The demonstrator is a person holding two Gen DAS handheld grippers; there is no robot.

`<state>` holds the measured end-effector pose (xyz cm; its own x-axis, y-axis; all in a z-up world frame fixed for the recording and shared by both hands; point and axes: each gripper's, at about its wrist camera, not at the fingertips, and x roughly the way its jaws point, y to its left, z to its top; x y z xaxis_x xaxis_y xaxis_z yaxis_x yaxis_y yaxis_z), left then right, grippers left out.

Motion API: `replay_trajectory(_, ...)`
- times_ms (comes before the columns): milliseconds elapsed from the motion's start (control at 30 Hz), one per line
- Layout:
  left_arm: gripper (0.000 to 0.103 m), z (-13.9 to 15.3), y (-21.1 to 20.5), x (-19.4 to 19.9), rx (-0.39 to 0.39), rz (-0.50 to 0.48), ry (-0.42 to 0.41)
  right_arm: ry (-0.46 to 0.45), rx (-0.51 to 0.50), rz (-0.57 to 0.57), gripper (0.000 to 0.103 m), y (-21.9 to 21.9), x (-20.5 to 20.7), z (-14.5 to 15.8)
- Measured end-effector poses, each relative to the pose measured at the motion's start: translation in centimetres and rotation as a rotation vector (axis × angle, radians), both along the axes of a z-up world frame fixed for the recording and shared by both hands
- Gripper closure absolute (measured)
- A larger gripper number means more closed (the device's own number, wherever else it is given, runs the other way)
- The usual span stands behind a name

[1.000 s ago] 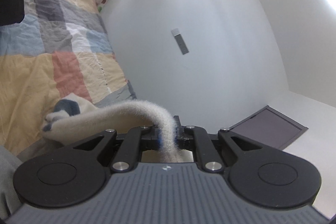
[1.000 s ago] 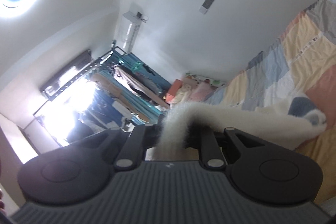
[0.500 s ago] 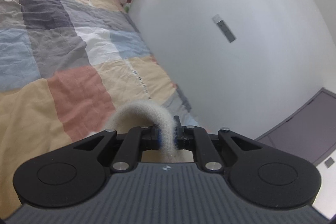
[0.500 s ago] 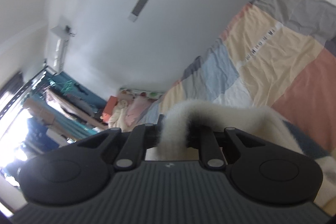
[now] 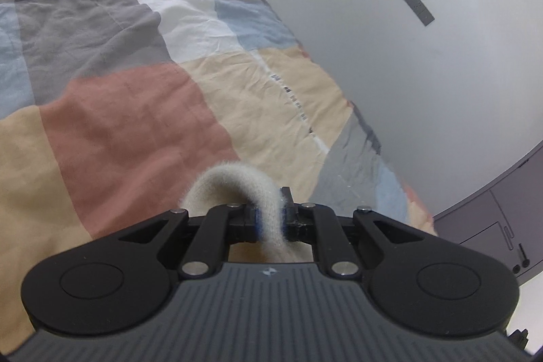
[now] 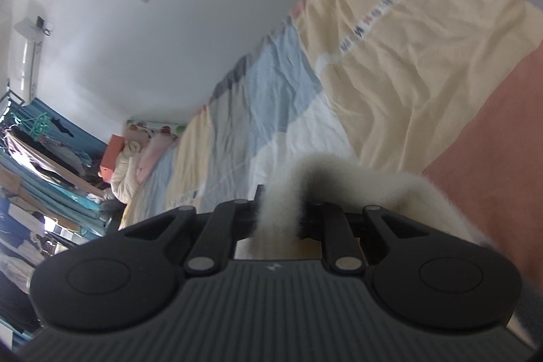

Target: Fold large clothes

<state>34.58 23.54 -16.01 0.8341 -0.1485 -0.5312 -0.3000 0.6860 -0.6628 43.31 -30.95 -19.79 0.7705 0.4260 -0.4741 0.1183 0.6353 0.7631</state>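
Fuzzy cream garment (image 5: 237, 182) sits pinched in both my tongs, left gripper (image 5: 269, 219) and right gripper (image 6: 280, 216) each clamped on an edge above the patchwork quilt (image 5: 142, 111). I judge I'm carrying it to lay flat; next, lower evenly before releasing.

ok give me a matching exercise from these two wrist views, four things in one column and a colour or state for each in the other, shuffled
Things
1. left gripper
2. wall switch panel
3. box beside the pillows
4. quilt patch ahead of the left gripper

Colour or state
A. orange
B. salmon pink
C. shut on fluffy cream garment
D. grey, mounted on the white wall

Pairs: 1-C, 2-D, 3-A, 4-B
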Motion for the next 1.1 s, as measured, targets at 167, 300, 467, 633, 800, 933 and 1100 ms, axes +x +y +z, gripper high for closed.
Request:
replay_trajectory(167, 0.088, -2.1, 0.6, 1.5, -0.003, -0.024, 0.051, 0.041, -0.018, 0.012, 0.085, 0.8, 1.2, -1.4)
replay_trajectory(300, 0.086, -2.7, 0.4, 1.1, -0.019, -0.026, 0.061, 0.041, -0.029, 0.021, 0.082, 1.1, 0.9, -1.0)
replay_trajectory(467, 0.031, -1.6, -0.1, -1.0, -0.093, -0.048, 0.002, 0.004, -0.046, 0.066, 0.04, 1.7, -0.6, 0.5)
replay_trajectory(633, 0.03, 1.3, -1.4, -4.2, -0.067, -0.076, -0.064, -0.047, -0.142, 0.126, 0.029, 3.7, -3.3, 2.6)
replay_trajectory(800, 0.029, 3.7, -4.4, -7.0, 0.112, -0.155, -0.052, -0.078, -0.263, 0.211, 0.029, 5.7, -6.6, 4.0)
replay_trajectory(933, 0.028, 3.8, -8.3, -7.9, 0.29, -0.307, 0.009, -0.055, -0.488, 0.275, 0.029, 7.8, -8.4, 4.5)
replay_trajectory(1100, 0.028, 2.0, -10.1, -7.1, 0.375, -0.334, 0.077, -0.03, -0.608, 0.304, 0.031, 8.9, -8.6, 3.6)
